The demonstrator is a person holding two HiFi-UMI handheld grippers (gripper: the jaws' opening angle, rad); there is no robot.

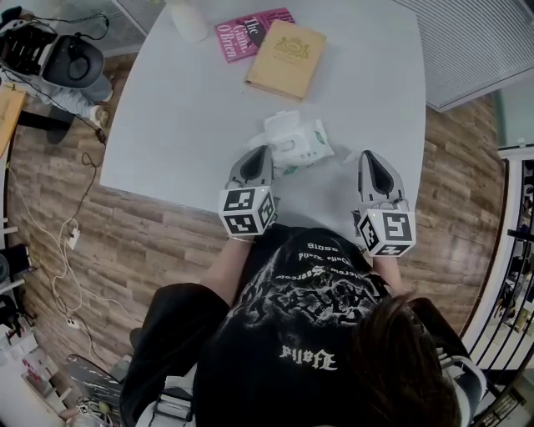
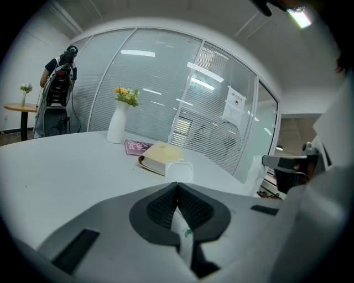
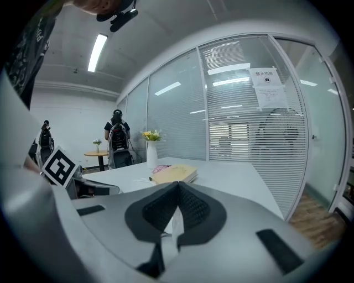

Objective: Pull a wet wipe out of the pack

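Left claw (image 2: 177, 190) on pack (image 2: 185, 235), hidden overhead.

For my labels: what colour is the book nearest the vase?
The book is pink with white lettering; head view shows it best.

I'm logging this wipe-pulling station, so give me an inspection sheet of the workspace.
Surface: white table, mostly bare.
Job's things: pack, lid open, near the front edge.
Clutter: tan book, pink book, vase at the far side.
Grippers: left claw shut on the pack's edge; right claw shut, a white sliver in it, unclear what.
Cables: cord on the floor, left.
Surroundings: wood floor, glass wall with blinds, a person far off.
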